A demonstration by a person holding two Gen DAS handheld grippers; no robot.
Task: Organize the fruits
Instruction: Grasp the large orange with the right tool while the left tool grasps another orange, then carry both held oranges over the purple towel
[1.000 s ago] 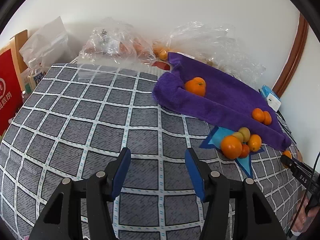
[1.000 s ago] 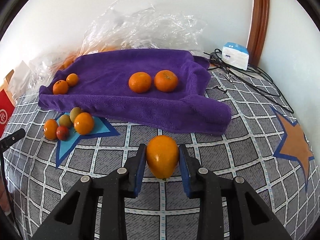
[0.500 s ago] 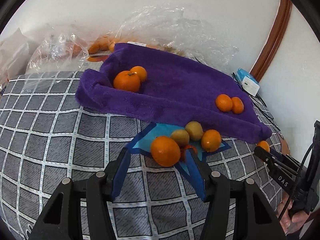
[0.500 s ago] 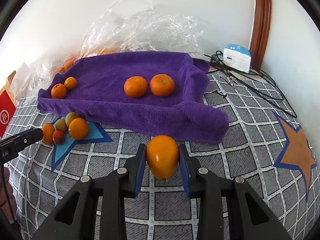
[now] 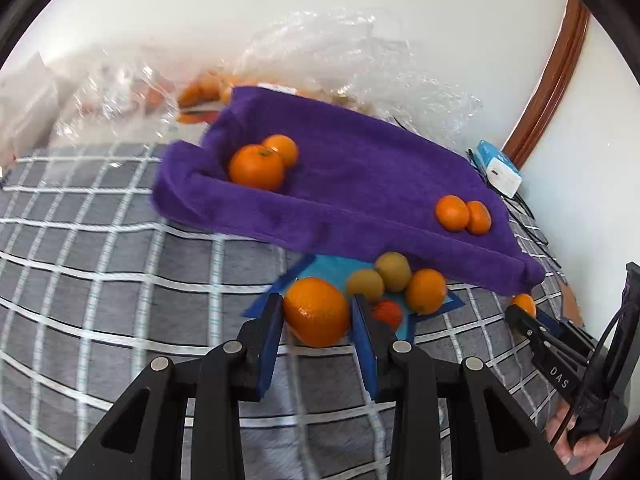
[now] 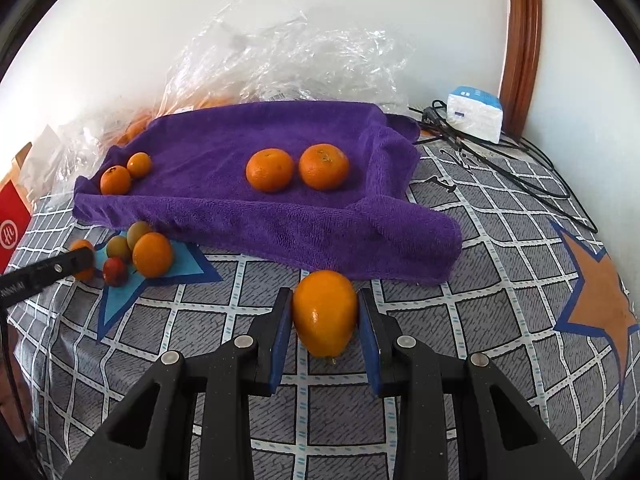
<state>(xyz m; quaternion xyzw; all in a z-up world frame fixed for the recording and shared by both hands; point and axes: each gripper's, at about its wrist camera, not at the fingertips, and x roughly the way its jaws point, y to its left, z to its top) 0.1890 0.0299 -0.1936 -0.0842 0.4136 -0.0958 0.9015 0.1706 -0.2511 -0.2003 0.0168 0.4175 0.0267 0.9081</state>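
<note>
Since half a second ago your left claw (image 5: pixel 316 312) has advanced on the fruit pile; its fingers now flank the large orange (image 5: pixel 317 312) on the blue star patch (image 5: pixel 320 270), both pads at or very near the peel, though whether they press is not clear. Your right claw (image 6: pixel 325 312) remains clamped on an oval orange fruit (image 6: pixel 325 312), as before, held just in front of the purple towel (image 6: pixel 256 216). The surface is a grey checked cloth (image 6: pixel 480 272) with star motifs, against a white wall; crumpled clear plastic bags (image 6: pixel 288 60) lie behind the towel, and a blue-and-white box (image 6: pixel 474 114) with black cables (image 6: pixel 520 168) sits near a wooden frame. On the towel rest two pairs of oranges, one larger (image 6: pixel 296 168), one smaller (image 6: pixel 125 174). Two greenish fruits (image 5: pixel 382 278), a small orange (image 5: pixel 426 291) and a red fruit (image 5: pixel 387 313) crowd just beside the large orange.
</note>
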